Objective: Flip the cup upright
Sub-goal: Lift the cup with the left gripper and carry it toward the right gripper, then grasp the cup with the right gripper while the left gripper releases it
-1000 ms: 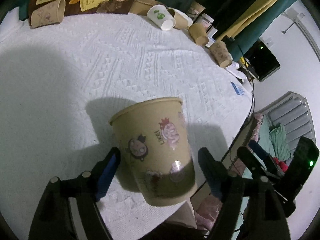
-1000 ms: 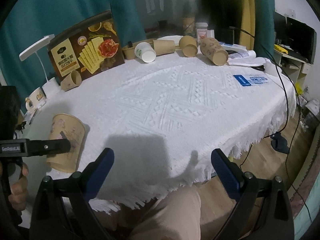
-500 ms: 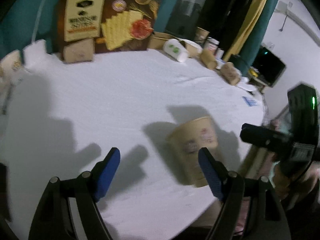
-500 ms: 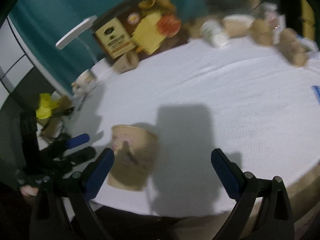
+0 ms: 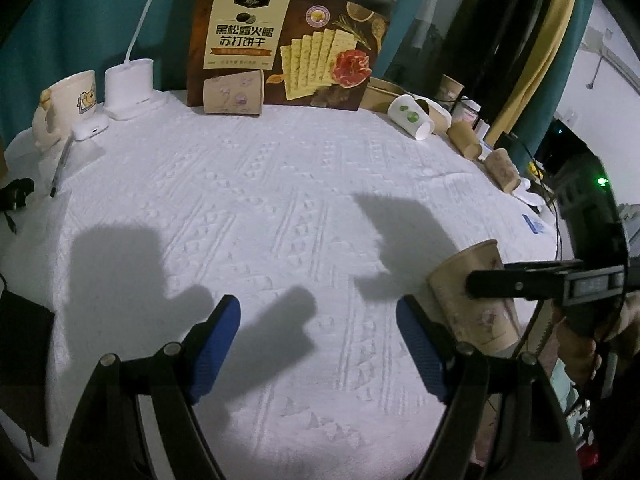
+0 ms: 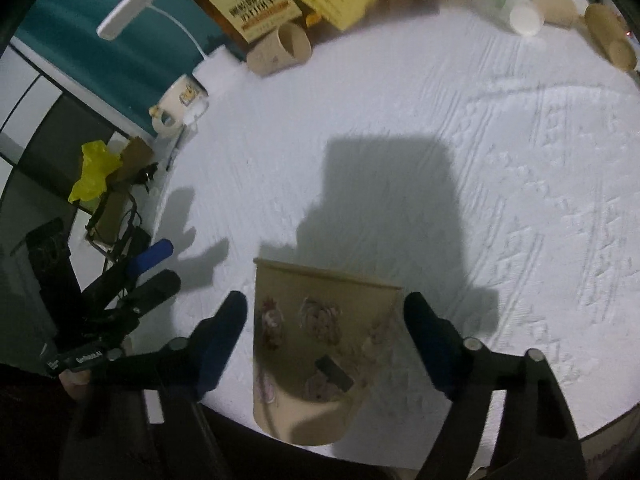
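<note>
A tan paper cup with cartoon prints [image 6: 320,340] stands upright near the front edge of the white tablecloth [image 6: 400,120]. My right gripper [image 6: 326,316] is open, with a blue pad on each side of the cup and a gap to both. In the left wrist view the cup [image 5: 468,300] is at the right, with one right finger [image 5: 520,280] across it. My left gripper [image 5: 320,332] is open and empty over bare cloth, to the left of the cup. It also shows in the right wrist view [image 6: 152,264].
A cracker box [image 5: 288,44] stands at the back with a tipped paper cup [image 5: 234,96] before it. Several more tipped cups [image 5: 412,118] lie at the back right. A mug [image 5: 68,104], a white lamp base [image 5: 130,88] and a pen [image 5: 60,168] are back left.
My left gripper let go of the cup and moved off to the left. My right gripper swung over and now straddles the standing cup.
</note>
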The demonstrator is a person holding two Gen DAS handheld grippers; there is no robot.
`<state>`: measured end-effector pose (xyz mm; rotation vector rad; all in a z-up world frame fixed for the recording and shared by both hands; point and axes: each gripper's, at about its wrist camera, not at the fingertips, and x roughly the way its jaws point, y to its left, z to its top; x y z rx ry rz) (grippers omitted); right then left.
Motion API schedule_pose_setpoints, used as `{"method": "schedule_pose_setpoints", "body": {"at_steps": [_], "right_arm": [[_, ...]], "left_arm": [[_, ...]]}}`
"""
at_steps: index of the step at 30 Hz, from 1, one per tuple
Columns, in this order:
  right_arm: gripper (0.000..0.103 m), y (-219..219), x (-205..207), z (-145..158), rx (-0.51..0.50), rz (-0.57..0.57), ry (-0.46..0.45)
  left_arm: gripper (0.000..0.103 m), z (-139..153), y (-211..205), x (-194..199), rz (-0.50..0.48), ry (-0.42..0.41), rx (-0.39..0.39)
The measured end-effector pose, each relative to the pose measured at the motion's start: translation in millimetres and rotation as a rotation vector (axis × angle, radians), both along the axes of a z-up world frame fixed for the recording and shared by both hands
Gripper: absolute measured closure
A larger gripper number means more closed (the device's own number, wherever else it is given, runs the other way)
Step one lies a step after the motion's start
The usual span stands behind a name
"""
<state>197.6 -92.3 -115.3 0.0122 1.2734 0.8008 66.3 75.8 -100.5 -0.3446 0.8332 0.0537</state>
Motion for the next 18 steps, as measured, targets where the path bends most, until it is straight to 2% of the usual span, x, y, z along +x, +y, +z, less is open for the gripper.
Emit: {"method": "schedule_pose_setpoints", "body": {"at_steps": [2,4,7,9,11,13,15,18], "right_arm": [[0.03,6,2,-4,-0.005,0.012,0.022],[0.04,13,3,-6,-0.013,0.032,0.037],[0.042,15,2,-2,0.002,0.054,0.044],[0.042,17,4,7,0.008,0.052,0.005],[0.042,19,6,22,0.02,0.028,-0.086],[0.042,20,5,34,0.008,-0.001,-0.252],[0.042,16,1,40,0.033,-0.08,-0.431],[0.042,12,-3,33,0.03,-0.145,-0.545]], "left_arm": [[0.023,-1,4,-1,0.001,-0.002,-0.01],[0.023,-3,8,-1,0.005,-0.004,-0.02],[0.023,-3,11,-2,0.009,-0.007,-0.031],[0.023,-3,13,-4,0.011,-0.012,-0.035],[0.023,-3,15,-5,0.015,-0.017,-0.041],[0.023,-4,18,-7,0.023,-0.017,-0.047],[0.023,-6,20,-9,0.032,-0.015,-0.054],[0.023,-5,22,-10,0.04,-0.015,-0.056]]}}
